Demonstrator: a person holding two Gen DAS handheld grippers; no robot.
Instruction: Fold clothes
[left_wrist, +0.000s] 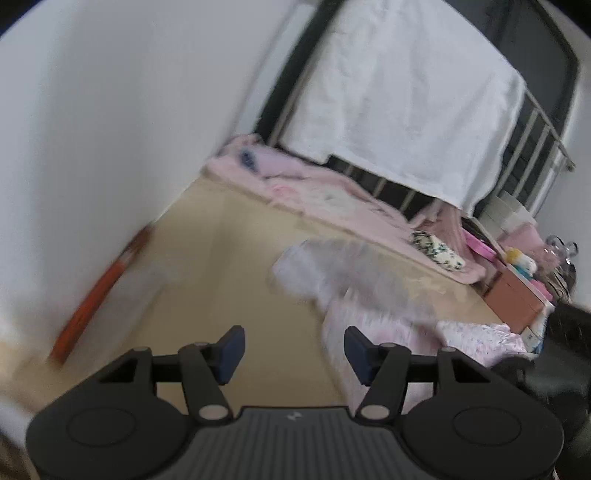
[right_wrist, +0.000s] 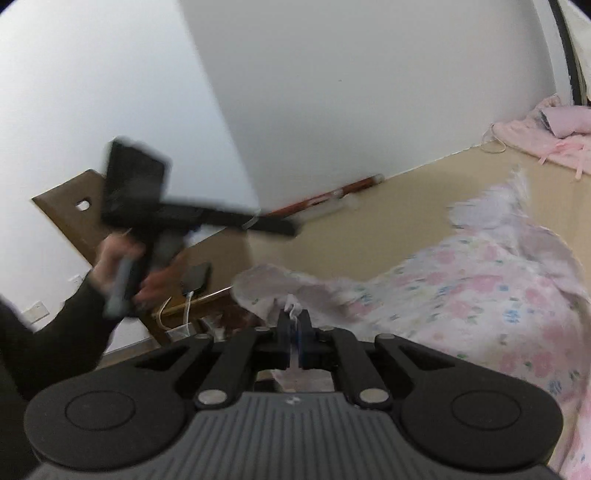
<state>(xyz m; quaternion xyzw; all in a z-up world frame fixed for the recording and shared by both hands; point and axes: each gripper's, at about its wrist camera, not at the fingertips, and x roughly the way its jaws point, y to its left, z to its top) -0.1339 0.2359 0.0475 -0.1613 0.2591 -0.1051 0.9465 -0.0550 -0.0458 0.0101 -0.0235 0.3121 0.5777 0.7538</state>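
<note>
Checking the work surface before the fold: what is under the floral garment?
The floral garment lies on a tan mat, bare around it. The right gripper pinches its near edge, lifting it. Anything beneath the spread cloth is covered and cannot be seen.

Soft, even daylight, no hard shadows or glare. Motion blur smears both views, worst on the floral garment (left_wrist: 354, 273) and raised left gripper (right_wrist: 273, 225). Fisheye edges bend and darken.

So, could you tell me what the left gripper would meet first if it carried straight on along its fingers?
Probably the bare tan mat: the open left gripper aims over it, with the floral garment just right of that line. Blur leaves depth uncertain.
</note>
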